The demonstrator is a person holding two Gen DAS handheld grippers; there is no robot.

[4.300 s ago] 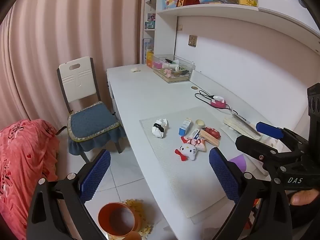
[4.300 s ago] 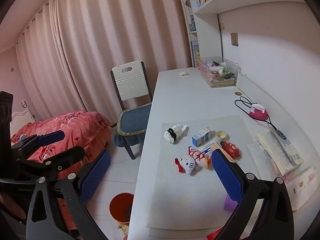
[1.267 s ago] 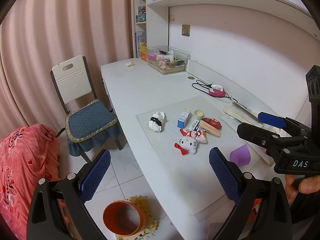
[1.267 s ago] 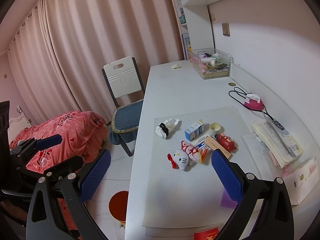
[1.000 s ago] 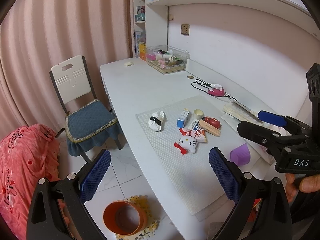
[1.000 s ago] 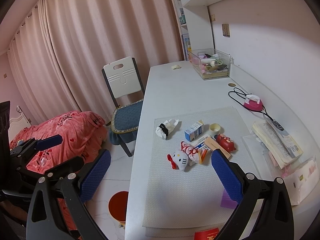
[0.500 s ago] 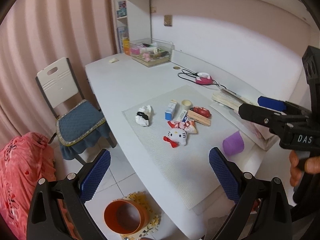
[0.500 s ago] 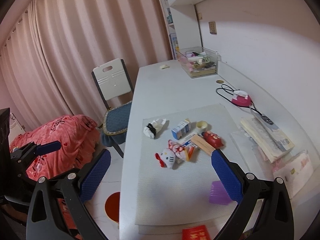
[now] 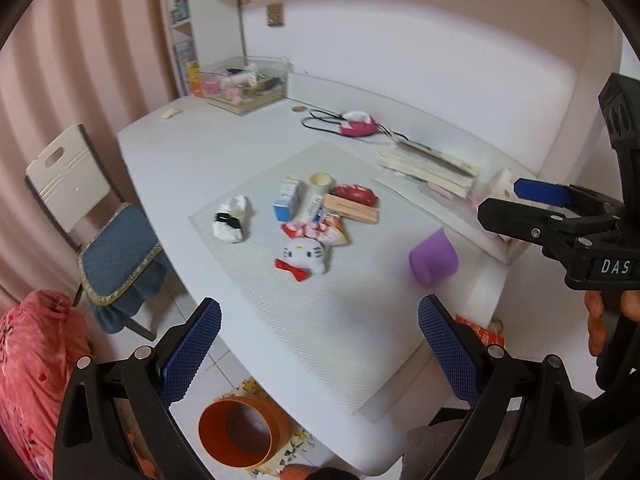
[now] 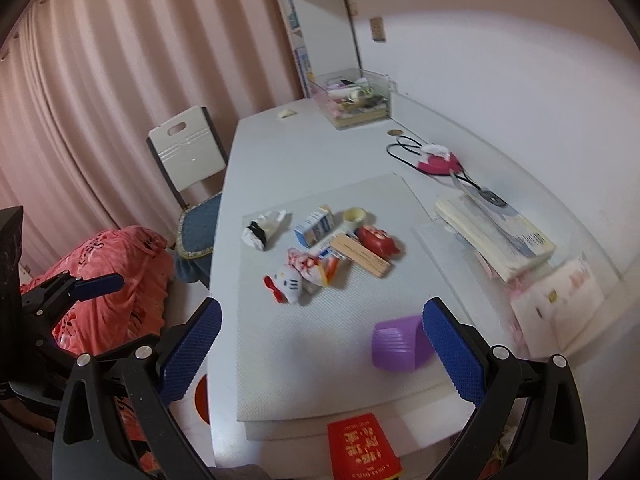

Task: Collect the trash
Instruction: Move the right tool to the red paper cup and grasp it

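Desk [image 9: 168, 168] w/ trash, 2 hand-held grippers apart

On the mat [image 10: 320, 340] the crumpled tissue [image 10: 262, 229] lay left of the small carton [image 10: 316, 227], the plush toy [image 10: 286, 282] nearer, the cup [image 10: 396, 346] near right, and the bin [image 9: 240, 430] stood on the floor below the desk [image 10: 280, 152].

near half of the mat [image 10: 320, 360] is bare, easy way in | purple cup [image 10: 398, 347] lies on its side at the right edge | clutter bunched mid-mat around the plush cat [image 10: 289, 281] | books [image 10: 496, 232] wall off the right | orange bin [image 9: 240, 432] stands open on the floor
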